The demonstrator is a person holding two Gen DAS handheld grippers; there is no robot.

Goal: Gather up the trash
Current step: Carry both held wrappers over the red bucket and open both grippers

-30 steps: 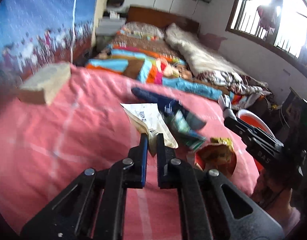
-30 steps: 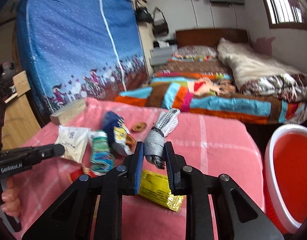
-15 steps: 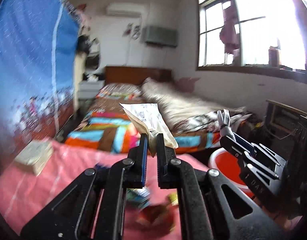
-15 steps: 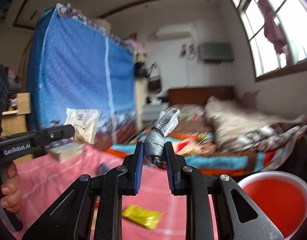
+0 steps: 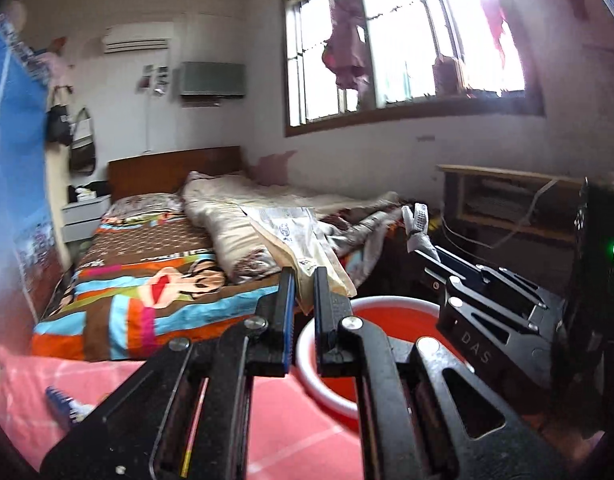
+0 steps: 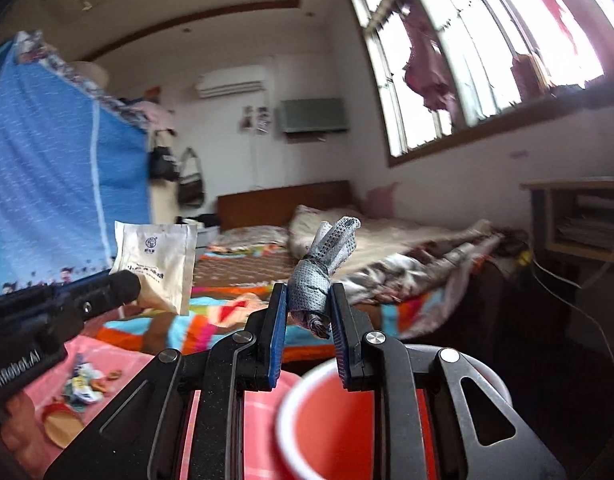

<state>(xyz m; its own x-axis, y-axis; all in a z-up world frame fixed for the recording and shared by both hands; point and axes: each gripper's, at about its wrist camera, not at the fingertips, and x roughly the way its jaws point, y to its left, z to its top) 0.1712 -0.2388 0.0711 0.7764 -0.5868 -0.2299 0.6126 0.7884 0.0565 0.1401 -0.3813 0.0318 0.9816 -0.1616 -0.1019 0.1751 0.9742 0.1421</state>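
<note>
Trash rides in both my claws above the red bin (image 5: pixel 327 390): my left claw (image 5: pixel 303 276) grips a beige packet (image 5: pixel 295 236), my right claw (image 6: pixel 307 292) a crumpled grey wrapper (image 6: pixel 319 272). Wrappers (image 6: pixel 81 386) lie on the pink table (image 5: pixel 35 392) before the bed (image 5: pixel 147 276).

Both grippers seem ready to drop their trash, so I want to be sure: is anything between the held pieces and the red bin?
Nothing visible: the red bin sits open beneath the cream packet and grey wad.

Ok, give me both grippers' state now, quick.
Left gripper: shut on the beige packet.
Right gripper: shut on the grey wad.
</note>
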